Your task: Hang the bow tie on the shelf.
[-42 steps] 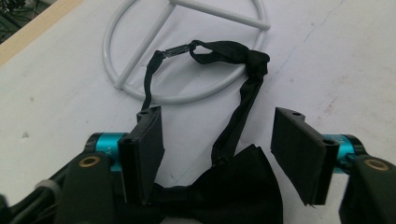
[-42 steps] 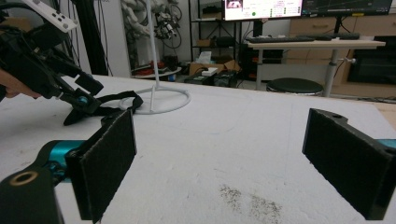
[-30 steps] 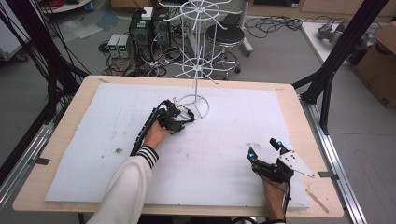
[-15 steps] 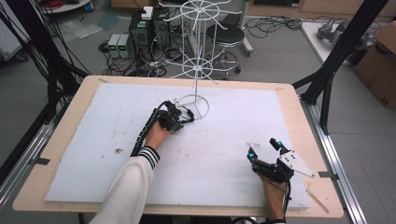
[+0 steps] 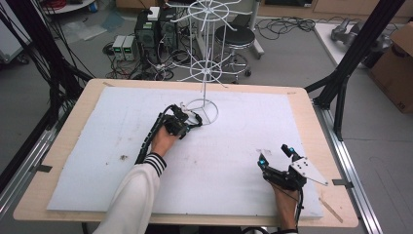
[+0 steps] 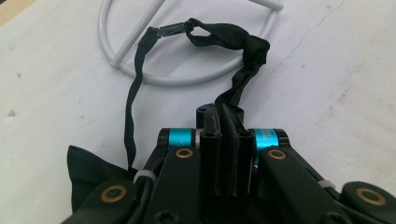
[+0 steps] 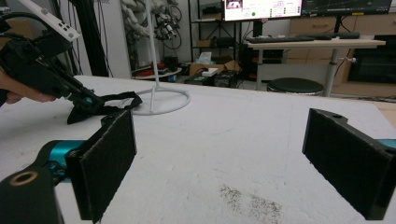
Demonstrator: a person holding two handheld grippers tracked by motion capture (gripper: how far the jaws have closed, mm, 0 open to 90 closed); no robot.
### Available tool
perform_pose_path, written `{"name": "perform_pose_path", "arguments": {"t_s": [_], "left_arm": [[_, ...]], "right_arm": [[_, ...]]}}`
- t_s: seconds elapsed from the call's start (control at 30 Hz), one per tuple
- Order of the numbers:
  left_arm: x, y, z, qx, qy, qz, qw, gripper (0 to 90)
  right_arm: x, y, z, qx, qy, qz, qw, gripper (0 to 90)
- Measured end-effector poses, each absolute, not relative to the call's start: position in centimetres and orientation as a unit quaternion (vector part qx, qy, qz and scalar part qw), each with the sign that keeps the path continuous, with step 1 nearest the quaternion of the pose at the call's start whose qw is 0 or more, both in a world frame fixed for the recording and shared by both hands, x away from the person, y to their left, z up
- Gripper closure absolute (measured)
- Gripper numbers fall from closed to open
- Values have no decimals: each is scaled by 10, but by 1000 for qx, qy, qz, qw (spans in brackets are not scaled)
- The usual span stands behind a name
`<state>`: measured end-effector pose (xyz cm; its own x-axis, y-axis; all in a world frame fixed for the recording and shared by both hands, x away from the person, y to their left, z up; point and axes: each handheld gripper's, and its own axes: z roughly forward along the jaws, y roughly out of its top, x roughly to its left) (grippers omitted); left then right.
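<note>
Tongs first: my left gripper [image 6: 223, 140] has just been closing and now pinches the black strap [image 6: 233, 91], which loops over the white wire stand's ring [image 6: 140, 77] near the middle of the table's far edge. My right gripper [image 7: 219, 154] sits wide open near the front right corner. I think I should lift slowly so the strap does not snag the ring. The white mat [image 5: 234, 161] has lots of room.
</note>
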<state>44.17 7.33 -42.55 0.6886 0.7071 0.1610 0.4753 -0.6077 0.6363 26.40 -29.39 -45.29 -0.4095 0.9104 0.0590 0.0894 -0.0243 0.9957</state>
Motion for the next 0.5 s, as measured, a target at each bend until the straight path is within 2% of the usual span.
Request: {"name": "perform_pose_path", "arguments": {"t_s": [0.1,0.23,0.27,0.33,0.4,0.5], "left_arm": [[442,73,-426,875,338,203,282,836],[442,72,-427,877,341,198,275,694],[443,71,-427,877,345,200,268,694],[444,70,-426,878,348,201,262,633],[445,67,-424,885,338,206,247,626],[445,60,-423,888,330,213,239,700]], "right_arm": [[264,-294,-453,415,603,584,351,89],[264,-294,-453,415,603,585,350,88],[264,-294,-453,415,603,585,350,88],[264,-294,-453,416,603,584,350,88],[264,-294,-453,415,603,585,351,88],[264,-294,-453,415,603,584,351,88]]}}
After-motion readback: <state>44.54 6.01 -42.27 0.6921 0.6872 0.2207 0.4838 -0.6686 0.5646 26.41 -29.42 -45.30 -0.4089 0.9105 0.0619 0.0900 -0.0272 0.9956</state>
